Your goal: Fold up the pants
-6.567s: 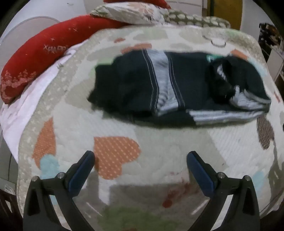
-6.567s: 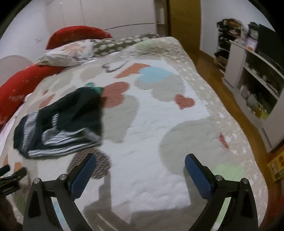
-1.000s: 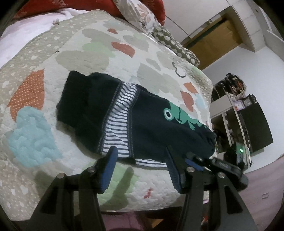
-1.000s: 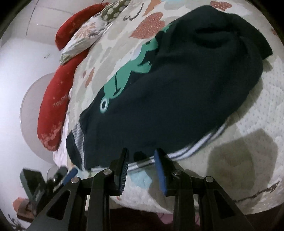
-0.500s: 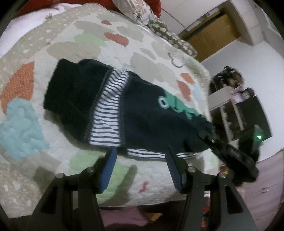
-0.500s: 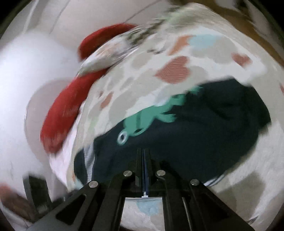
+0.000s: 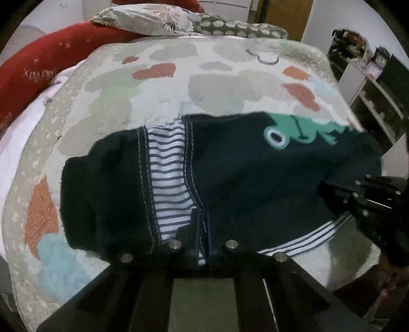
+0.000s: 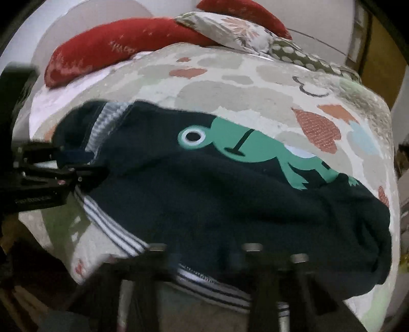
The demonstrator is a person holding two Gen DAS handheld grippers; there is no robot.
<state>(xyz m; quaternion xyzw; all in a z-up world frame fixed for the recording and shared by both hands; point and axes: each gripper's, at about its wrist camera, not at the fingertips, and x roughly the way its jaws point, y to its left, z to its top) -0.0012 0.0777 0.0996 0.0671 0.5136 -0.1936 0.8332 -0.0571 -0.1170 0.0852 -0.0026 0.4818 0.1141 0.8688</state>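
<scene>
Small dark navy pants (image 7: 245, 178) with striped panels and a green frog print (image 8: 245, 148) lie across a quilted bedspread (image 7: 217, 84). My left gripper (image 7: 203, 245) is shut on the near edge of the pants at a striped seam. My right gripper (image 8: 204, 255) is shut on the near striped hem of the pants, its tips hidden under the cloth. The right gripper shows at the right of the left wrist view (image 7: 329, 187), the left gripper at the left of the right wrist view (image 8: 76, 163). The gripped edge is lifted off the bed.
A red bolster (image 7: 51, 58) and patterned pillows (image 7: 153, 18) lie at the head of the bed. Shelving (image 7: 365, 76) stands to the right. The near bed edge (image 7: 345, 265) drops off just in front of both grippers.
My left gripper has closed onto the near edge of the pants. The right gripper, shut half a second ago, now holds the hem. Both have lifted the edge.
</scene>
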